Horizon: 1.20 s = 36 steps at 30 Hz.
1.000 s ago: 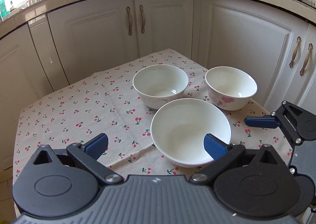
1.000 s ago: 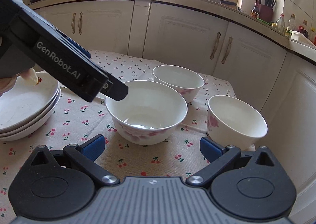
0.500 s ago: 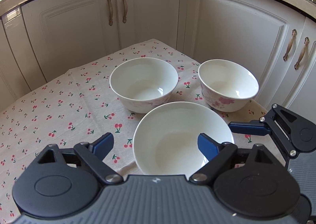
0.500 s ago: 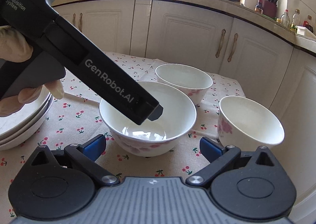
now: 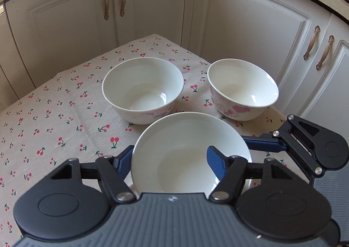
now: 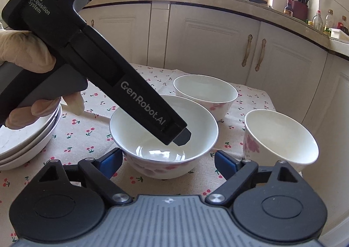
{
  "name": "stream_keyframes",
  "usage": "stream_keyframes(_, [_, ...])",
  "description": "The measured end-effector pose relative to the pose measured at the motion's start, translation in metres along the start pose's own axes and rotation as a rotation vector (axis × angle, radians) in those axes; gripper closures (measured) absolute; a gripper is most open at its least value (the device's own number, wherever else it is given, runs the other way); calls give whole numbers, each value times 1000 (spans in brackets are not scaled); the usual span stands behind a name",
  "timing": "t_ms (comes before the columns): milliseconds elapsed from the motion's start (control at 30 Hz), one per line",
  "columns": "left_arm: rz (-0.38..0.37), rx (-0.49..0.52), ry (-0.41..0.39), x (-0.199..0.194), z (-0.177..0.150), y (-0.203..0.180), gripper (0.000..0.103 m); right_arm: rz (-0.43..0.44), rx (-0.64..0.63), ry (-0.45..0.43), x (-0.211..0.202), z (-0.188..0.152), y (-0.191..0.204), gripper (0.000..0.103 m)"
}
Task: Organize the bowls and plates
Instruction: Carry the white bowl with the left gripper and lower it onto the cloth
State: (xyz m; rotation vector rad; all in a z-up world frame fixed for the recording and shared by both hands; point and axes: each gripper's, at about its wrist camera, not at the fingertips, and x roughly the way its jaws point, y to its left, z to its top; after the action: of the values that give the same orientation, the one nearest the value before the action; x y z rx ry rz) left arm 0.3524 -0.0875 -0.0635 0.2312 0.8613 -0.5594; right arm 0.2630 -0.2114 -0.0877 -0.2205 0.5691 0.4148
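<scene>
Three white bowls with pink flowers stand on the cherry-print cloth. My left gripper (image 5: 169, 159) is open and straddles the left rim of the nearest bowl (image 5: 185, 138): its right finger is inside the bowl, its left finger outside. That bowl also shows in the right wrist view (image 6: 152, 138), where the left gripper's body (image 6: 122, 85) reaches down into it. My right gripper (image 6: 168, 158) is open and empty, just in front of that bowl. A second bowl (image 5: 142, 88) and a third bowl (image 5: 242, 88) stand behind.
A stack of white plates (image 6: 26, 138) sits at the left of the table. White cabinet doors (image 5: 250, 29) stand close behind the table. The table's right edge (image 6: 301, 173) lies just past the right bowl (image 6: 281, 138).
My left gripper has moved forward and down, so its fingers now straddle the near bowl's rim. My right gripper has moved closer to the same bowl.
</scene>
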Motion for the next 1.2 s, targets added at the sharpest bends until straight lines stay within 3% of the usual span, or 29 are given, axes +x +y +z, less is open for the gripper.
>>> stream_keyframes(133, [-5, -7, -5, -1, 0, 1, 33, 7, -13, -7, -1, 0, 3, 16])
stream_keyframes(700, [-19, 10, -19, -14, -3, -3, 34, 5, -20, 1, -10, 2, 7, 16])
stream_keyframes(1200, [-25, -16, -62, -60, -24, -28, 34, 43, -58, -17, -62, 2, 25, 16])
